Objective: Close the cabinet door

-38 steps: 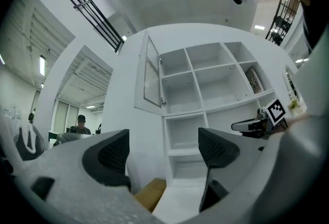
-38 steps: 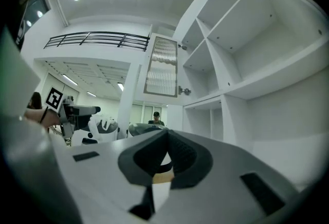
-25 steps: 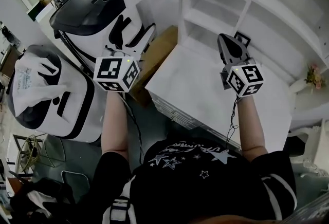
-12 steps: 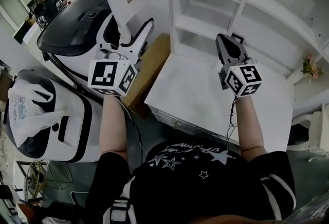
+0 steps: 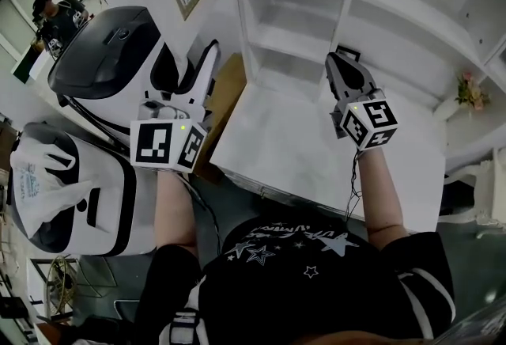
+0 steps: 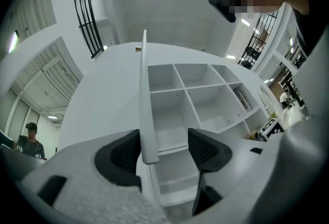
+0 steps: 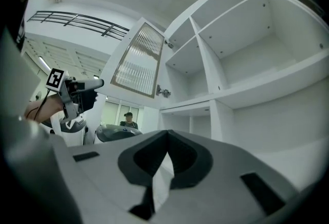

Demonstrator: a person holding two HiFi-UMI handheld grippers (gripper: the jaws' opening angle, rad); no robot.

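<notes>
One cabinet door (image 6: pixel 145 105), two grippers (image 6: pixel 164 148) (image 7: pixel 165 160), left closing

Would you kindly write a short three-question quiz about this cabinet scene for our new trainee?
1. True or false: the cabinet door is fully shut.
2. Which has the door's edge between its jaws: A the left gripper, B the right gripper?
3. Fill in: the right gripper's jaws stand ____.
Key: 1 false, it stands open. 2 A; its jaws are closing round the edge, not yet clamped. 3 together.
</notes>
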